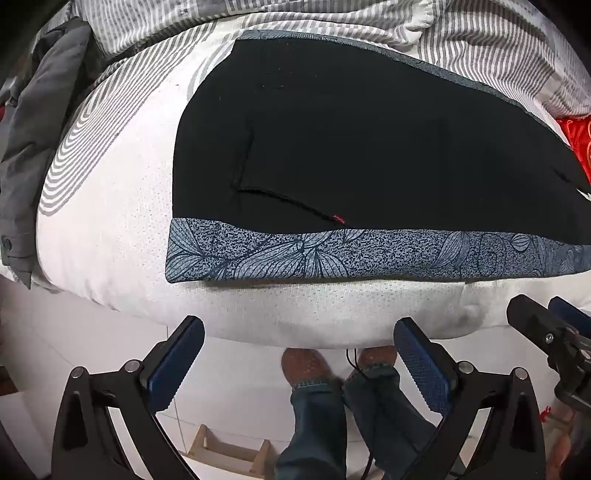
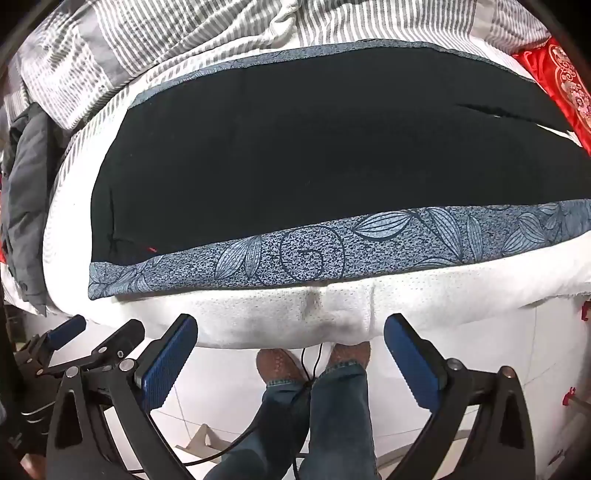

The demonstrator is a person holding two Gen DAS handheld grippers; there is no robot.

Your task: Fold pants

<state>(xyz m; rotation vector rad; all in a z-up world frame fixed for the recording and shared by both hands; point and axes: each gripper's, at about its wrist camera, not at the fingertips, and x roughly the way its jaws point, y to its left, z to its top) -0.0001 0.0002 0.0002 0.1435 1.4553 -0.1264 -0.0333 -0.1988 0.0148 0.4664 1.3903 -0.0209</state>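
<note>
**Both claws wide and empty; pants laid flat on the bed ahead**

While we stand at the foot of the bed, nearest to us are our own tools. Our left gripper has its jaws spread as wide as they go, with nothing between the blue pads but floor and our shoes. Our right gripper is the same: jaws fully apart, holding nothing, touching nothing. Both hang just short of the mattress edge, side by side, pointing steeply downward.

Past that white edge lie the black pants, spread flat on the bed with a blue leaf-print band running along the near side. A pocket seam with a small red tag shows at the left part of the garment. To the right, in the right wrist view, a slit between the two legs appears near a red cushion.

We judge the cloth light, soft and limp; it will sag and drape rather than keep its shape, and it should not slip much on the textured pads. We would pinch it at the near printed edge, one claw toward each end, so the fold lifts evenly. Beyond lie striped bedding and a grey garment.
</note>
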